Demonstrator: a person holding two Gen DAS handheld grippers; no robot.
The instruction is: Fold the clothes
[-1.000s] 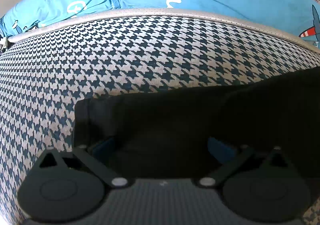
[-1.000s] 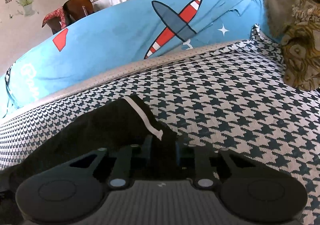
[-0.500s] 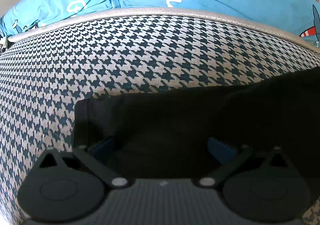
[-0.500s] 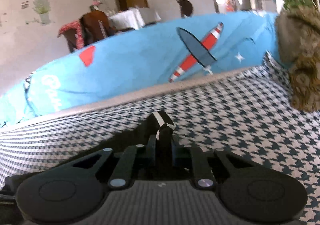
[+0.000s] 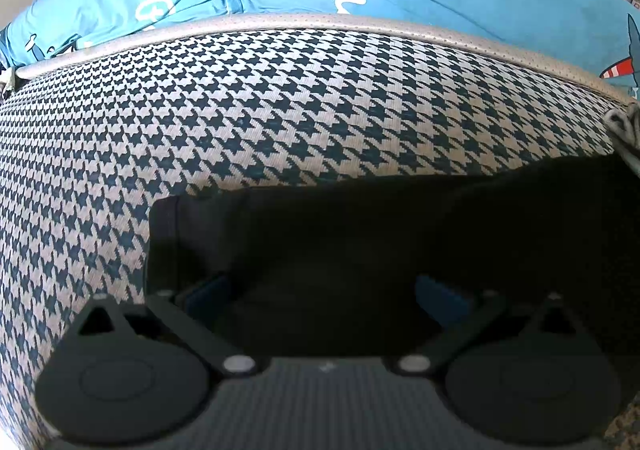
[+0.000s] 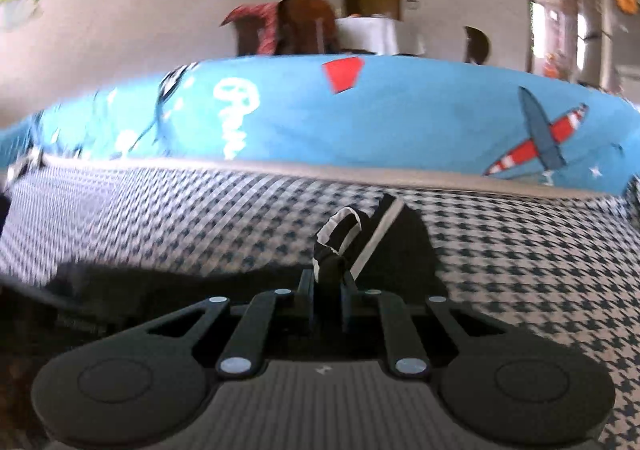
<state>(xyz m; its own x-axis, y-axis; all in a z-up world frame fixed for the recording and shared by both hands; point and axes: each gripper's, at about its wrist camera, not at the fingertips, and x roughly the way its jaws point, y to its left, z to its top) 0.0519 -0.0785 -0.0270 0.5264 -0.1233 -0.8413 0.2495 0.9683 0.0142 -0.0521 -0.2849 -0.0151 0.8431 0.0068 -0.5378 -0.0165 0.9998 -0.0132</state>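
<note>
The left gripper (image 5: 324, 290) is spread wide over the black garment (image 5: 360, 234), which lies flat on the houndstooth cover (image 5: 280, 102); a raised, white-striped fold is pinched tightly by the right gripper (image 6: 328, 282)

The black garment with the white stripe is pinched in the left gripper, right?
No, the right gripper pinches the black garment; the right wrist view shows its white-striped edge bunched between the closed fingers. The left gripper is open.
</note>
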